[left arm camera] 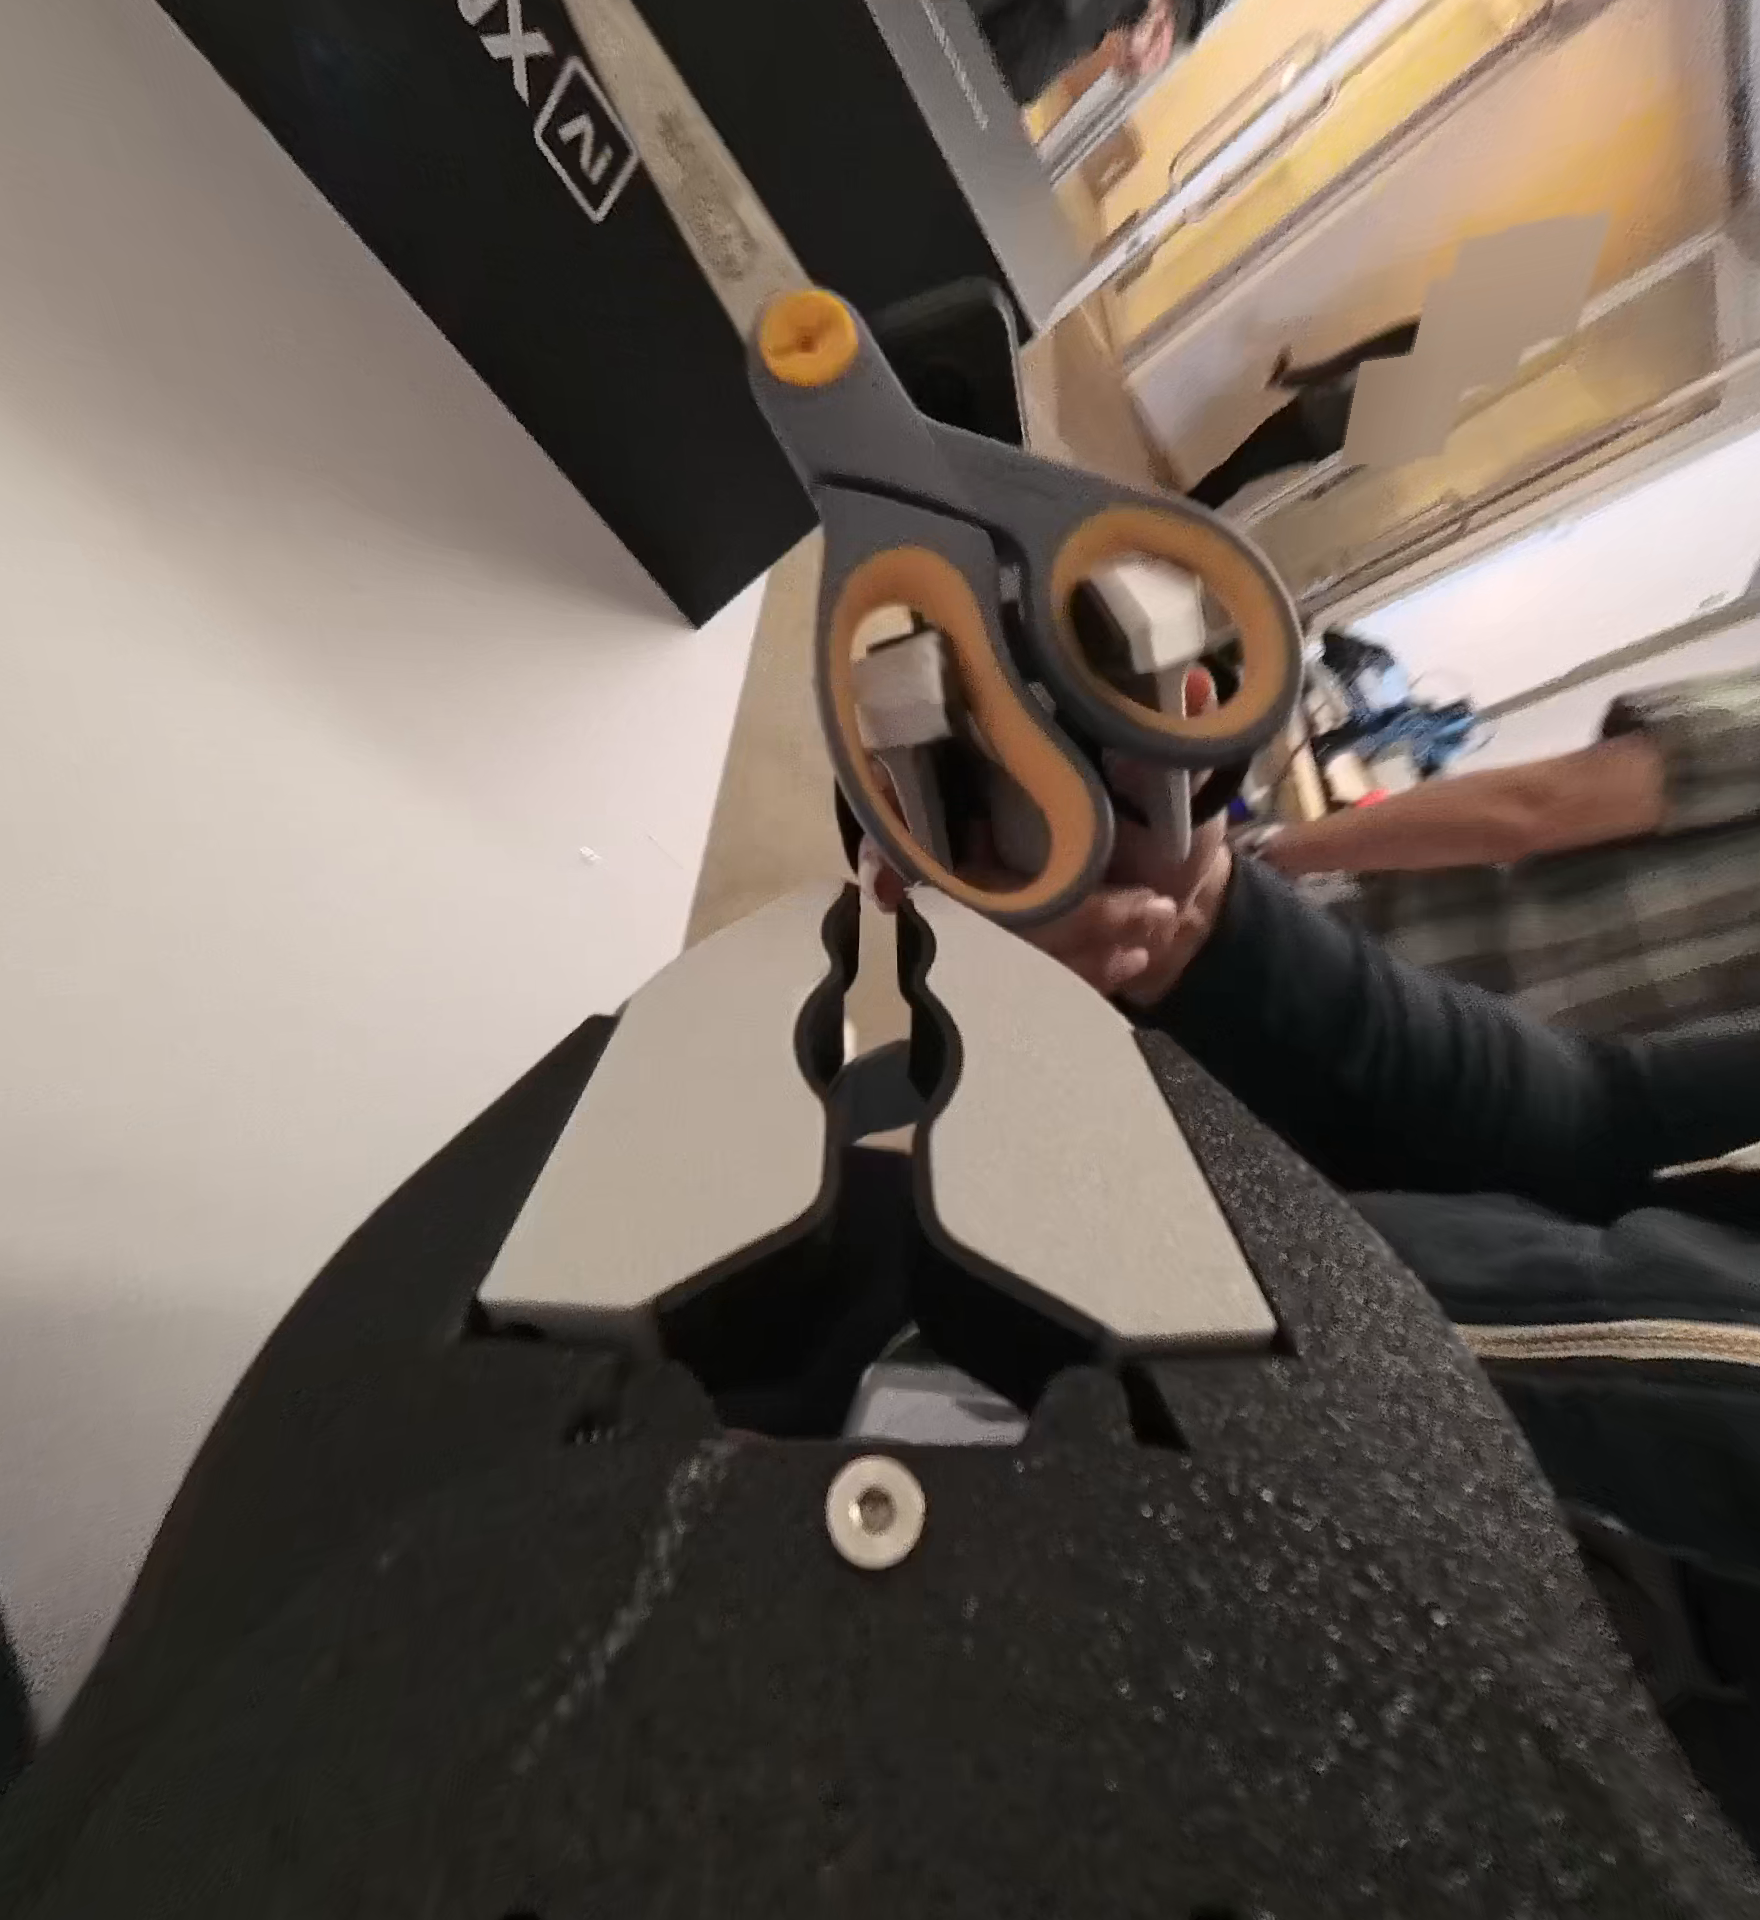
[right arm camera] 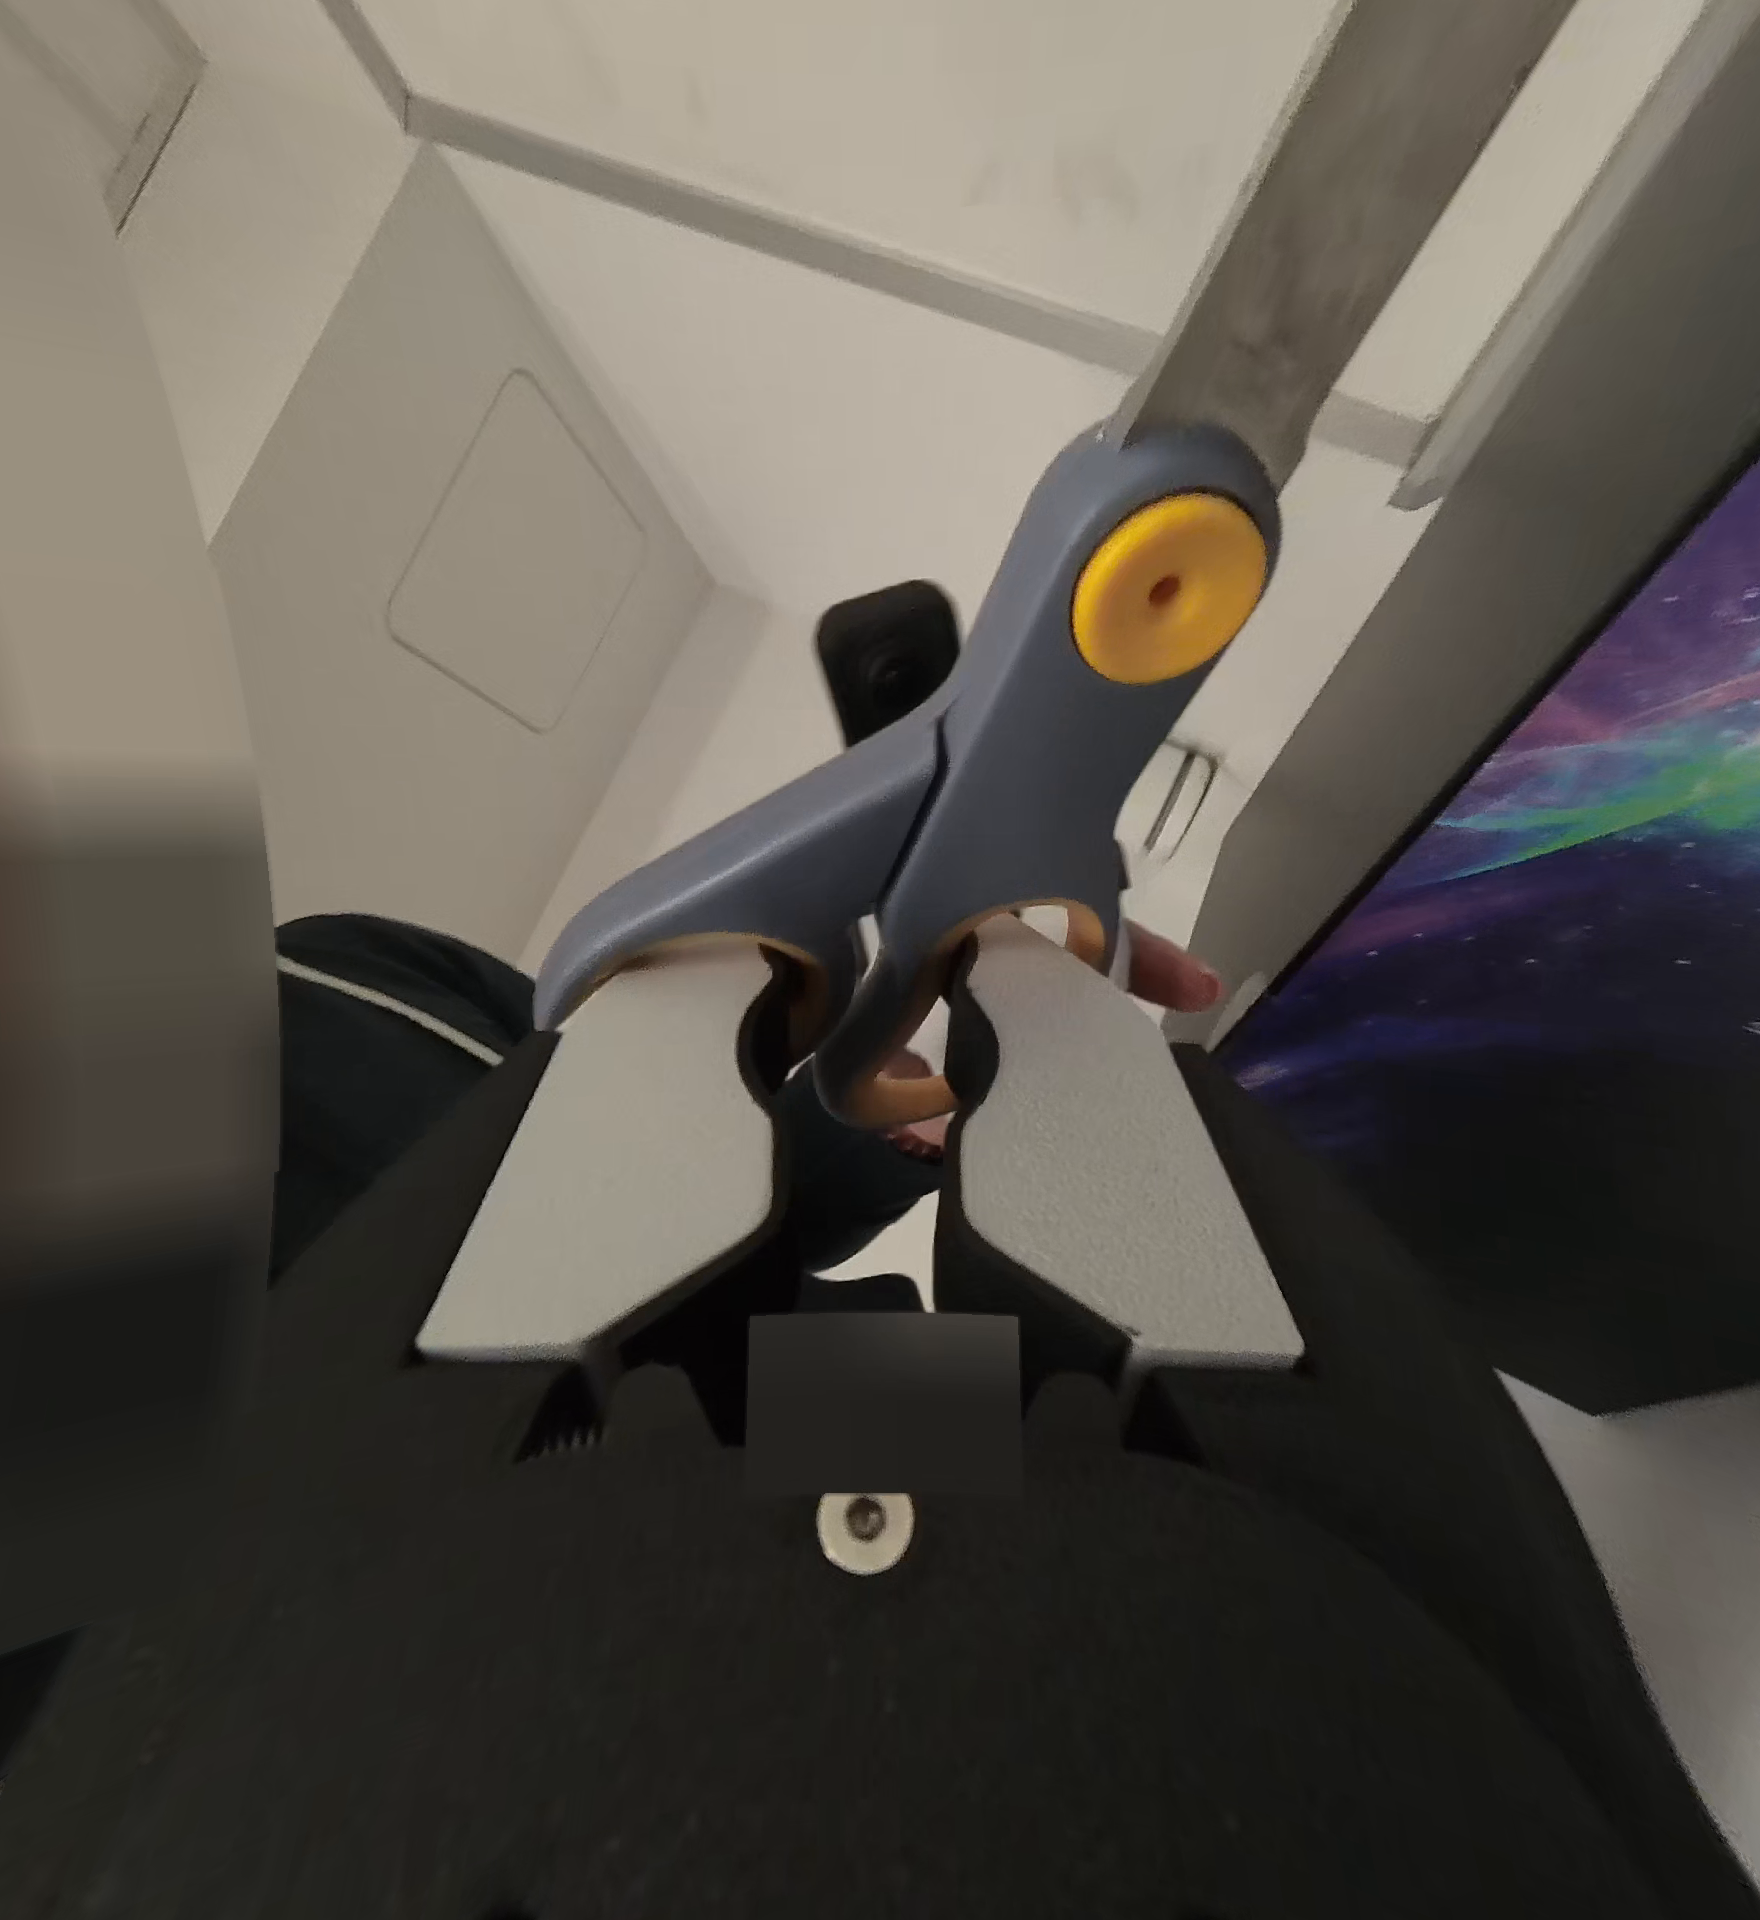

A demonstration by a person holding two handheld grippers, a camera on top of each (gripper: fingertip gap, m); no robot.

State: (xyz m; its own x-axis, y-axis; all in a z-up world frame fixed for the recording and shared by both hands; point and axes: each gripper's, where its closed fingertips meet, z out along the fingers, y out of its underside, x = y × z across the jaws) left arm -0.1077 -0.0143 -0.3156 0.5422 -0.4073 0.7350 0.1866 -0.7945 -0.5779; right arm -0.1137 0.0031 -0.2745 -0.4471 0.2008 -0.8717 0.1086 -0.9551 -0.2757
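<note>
Right wrist view: right tongs (right arm camera: 855,971) half-open inside scissors' (right arm camera: 1001,727) loops, might slip out if tilted; left tongs (left arm camera: 876,920) near-shut, contents unclear.

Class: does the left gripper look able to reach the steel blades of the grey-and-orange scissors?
Probably yes. The steel blades jut free past the orange pivot; the right gripper fills only the handle loops. The left gripper, jaws nearly together, must open first.
</note>
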